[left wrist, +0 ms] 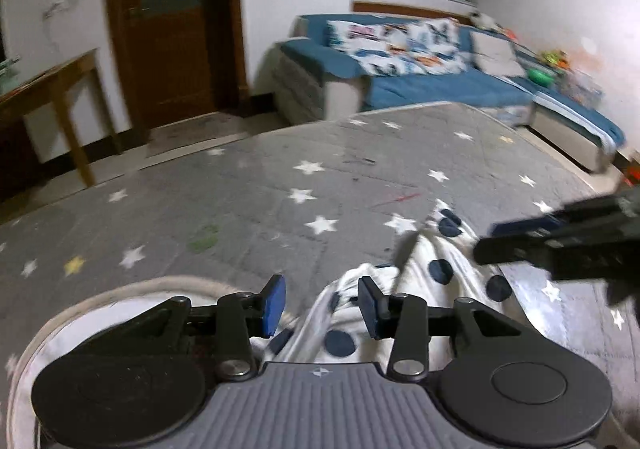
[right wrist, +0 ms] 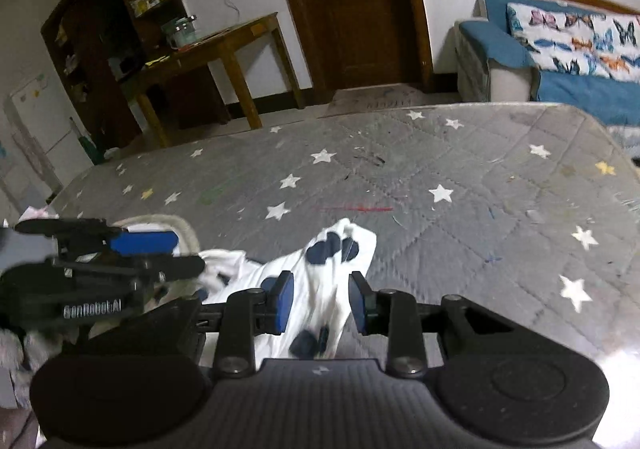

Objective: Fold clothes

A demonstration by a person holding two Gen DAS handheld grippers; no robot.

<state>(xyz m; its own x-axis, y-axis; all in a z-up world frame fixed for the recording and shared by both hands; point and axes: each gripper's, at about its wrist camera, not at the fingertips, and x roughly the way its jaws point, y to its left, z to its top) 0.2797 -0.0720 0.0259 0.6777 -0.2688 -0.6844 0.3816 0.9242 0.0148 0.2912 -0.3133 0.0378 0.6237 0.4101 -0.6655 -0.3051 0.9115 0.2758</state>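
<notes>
A white garment with dark blue dots (left wrist: 440, 261) lies crumpled on a grey quilted mattress with star prints (left wrist: 240, 189). My left gripper (left wrist: 322, 305) is open just above the garment's near folds; its blue pads stand apart and do not press the cloth. The right gripper (left wrist: 486, 239) comes in from the right beside the same garment. In the right wrist view the garment (right wrist: 336, 249) runs between the pads of my right gripper (right wrist: 320, 303), which is open. The left gripper (right wrist: 188, 252) shows at the left edge, over the mattress (right wrist: 480, 189).
A round beige-rimmed basket (left wrist: 80, 289) holding white cloth sits at the mattress's near left (right wrist: 186, 227). Beyond the mattress are a blue sofa with a butterfly cushion (left wrist: 440, 85), a wooden table (right wrist: 224, 45), a brown door (left wrist: 172, 29) and dark shelves (right wrist: 100, 29).
</notes>
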